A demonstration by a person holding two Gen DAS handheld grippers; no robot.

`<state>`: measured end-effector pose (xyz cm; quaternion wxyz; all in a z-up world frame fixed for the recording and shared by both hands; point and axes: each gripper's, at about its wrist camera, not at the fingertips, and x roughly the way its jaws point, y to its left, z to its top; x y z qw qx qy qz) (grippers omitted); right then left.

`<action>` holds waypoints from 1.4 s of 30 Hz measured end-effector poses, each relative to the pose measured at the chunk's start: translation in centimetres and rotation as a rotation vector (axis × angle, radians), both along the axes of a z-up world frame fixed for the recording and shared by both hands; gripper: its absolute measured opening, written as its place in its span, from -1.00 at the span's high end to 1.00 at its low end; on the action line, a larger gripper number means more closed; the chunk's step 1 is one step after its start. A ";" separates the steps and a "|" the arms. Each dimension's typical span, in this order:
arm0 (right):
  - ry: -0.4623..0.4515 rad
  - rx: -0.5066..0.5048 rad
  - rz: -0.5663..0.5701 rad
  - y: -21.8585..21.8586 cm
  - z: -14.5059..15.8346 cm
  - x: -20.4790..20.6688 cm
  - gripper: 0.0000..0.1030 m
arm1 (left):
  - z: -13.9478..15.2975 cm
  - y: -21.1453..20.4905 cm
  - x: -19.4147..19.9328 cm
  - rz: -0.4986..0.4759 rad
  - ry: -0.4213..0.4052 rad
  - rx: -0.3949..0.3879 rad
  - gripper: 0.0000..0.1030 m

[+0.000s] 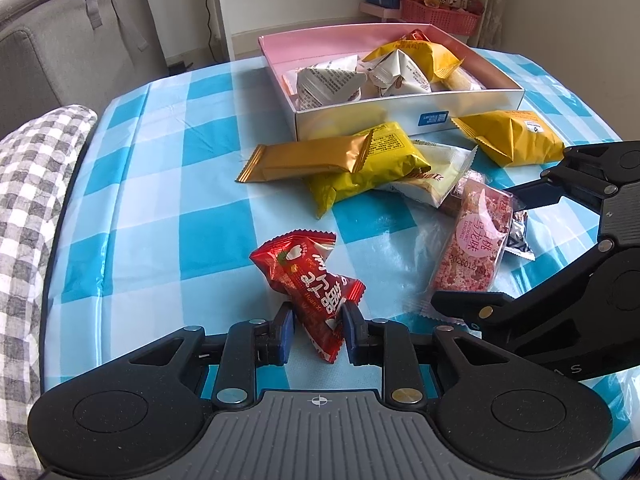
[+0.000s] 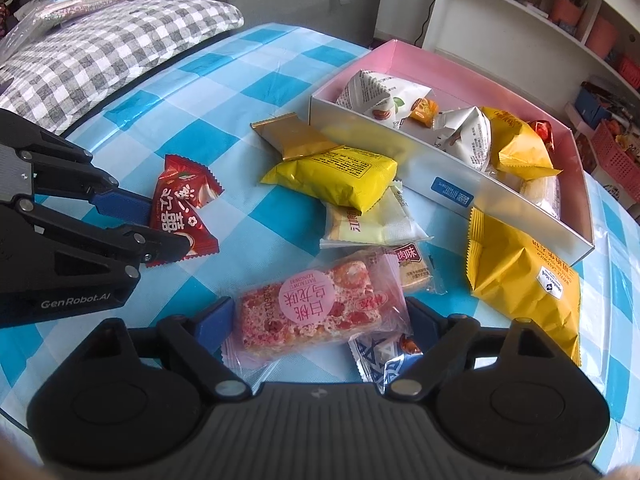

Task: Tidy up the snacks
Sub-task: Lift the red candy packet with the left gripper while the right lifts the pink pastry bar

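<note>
A red snack packet (image 1: 316, 292) (image 2: 180, 208) stands tilted on the blue checked tablecloth, and my left gripper (image 1: 319, 332) (image 2: 168, 226) is shut on its lower end. To its right, a pink snack bar in clear wrap (image 1: 476, 240) (image 2: 316, 312) lies flat. My right gripper (image 2: 320, 316) (image 1: 478, 252) straddles it lengthwise, open, with the pads close to the wrapper's two ends. A white box with pink lining (image 1: 400, 116) (image 2: 440, 176) at the far side holds several snack packets.
Loose on the cloth lie a gold bar (image 1: 304, 158), a yellow packet (image 2: 336, 176), a white packet (image 2: 372, 220), an orange-yellow packet (image 2: 524, 276) and a small blue-white packet (image 2: 384, 360). A grey checked cushion (image 1: 32, 200) borders the table's left edge. Shelves with pink baskets (image 1: 440, 12) stand behind.
</note>
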<state>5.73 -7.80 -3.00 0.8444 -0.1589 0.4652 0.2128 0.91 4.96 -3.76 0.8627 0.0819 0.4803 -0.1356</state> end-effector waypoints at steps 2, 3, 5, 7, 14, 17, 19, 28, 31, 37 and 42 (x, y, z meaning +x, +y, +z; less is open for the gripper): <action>-0.005 0.003 0.010 0.1 0.1 0.0 -0.45 | -0.1 0.1 0.0 0.004 0.000 -0.006 0.53; -0.008 0.000 0.018 0.2 0.1 0.0 -0.38 | -0.1 0.1 0.0 0.006 -0.001 -0.008 0.53; -0.012 0.000 0.033 0.2 0.1 -0.2 -0.35 | -0.1 0.1 0.0 0.009 -0.003 -0.010 0.53; -0.025 -0.013 0.044 0.4 0.2 -0.4 -0.34 | 0.0 0.0 0.0 0.007 -0.007 -0.006 0.54; -0.036 -0.023 0.062 0.1 0.6 -0.8 -0.32 | 0.4 -0.2 -0.1 0.001 -0.021 -0.005 0.57; -0.039 -0.016 0.053 -0.4 0.9 -0.8 -0.32 | 0.7 -0.2 -0.1 -0.001 -0.029 -0.008 0.63; -0.045 -0.007 0.047 -0.7 1.2 -0.8 -0.32 | 0.8 -0.2 -0.1 -0.003 -0.034 -0.010 0.66; -0.069 0.034 0.013 -1.8 2.7 -0.8 -0.32 | 1.3 0.0 -0.1 0.000 -0.048 -0.020 0.77; -0.072 0.036 0.006 -2.1 2.8 -0.8 -0.32 | 1.3 0.2 -0.1 0.000 -0.046 -0.034 0.77; -0.067 0.031 0.003 -2.2 2.7 -0.8 -0.32 | 1.2 0.3 -0.1 -0.004 -0.057 -0.083 0.31; -0.057 0.025 0.005 -2.0 2.5 -0.7 -0.32 | 1.4 0.1 0.3 0.013 -0.062 -0.121 -0.25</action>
